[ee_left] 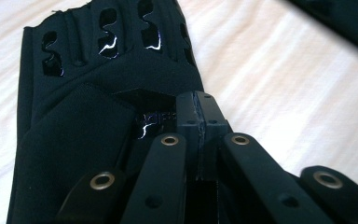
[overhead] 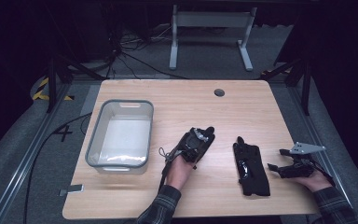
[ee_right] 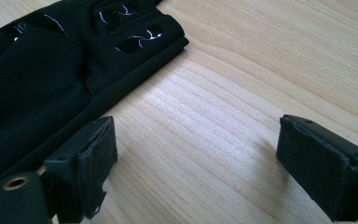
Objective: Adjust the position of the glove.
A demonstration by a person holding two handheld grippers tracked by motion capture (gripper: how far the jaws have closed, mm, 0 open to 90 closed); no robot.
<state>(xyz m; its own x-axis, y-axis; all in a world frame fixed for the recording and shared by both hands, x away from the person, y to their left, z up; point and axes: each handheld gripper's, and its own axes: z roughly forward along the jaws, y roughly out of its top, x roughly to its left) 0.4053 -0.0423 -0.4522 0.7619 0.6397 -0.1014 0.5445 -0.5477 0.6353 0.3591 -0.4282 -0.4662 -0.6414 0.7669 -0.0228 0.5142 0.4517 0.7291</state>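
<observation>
The left tool [overhead: 208, 132] is clamped tight on a black glove [ee_left: 98, 93]; in the left gripper view its jaws meet on the cloth near the cuff, and the glove's cut-out back runs away toward twelve o'clock over the wooden surface [overhead: 242, 107]. A second glove [overhead: 251, 169] lies flat at about five o'clock from the surface's middle, well apart from the grey bin [overhead: 120, 134], which sits at about nine o'clock. The right tool [overhead: 276, 167] rests just beside that second glove, at its three o'clock, with jaws spread wide and nothing between them; in the right gripper view the glove's edge lies beside one jaw.

The step in hand looks like gathering the gloves, one gripped and one yet to be taken. Next, I judge, the gripped glove must be carried toward nine o'clock and let go over the bin, while the right tool needs to slide in until an edge of the flat glove sits between its jaws before closing.
</observation>
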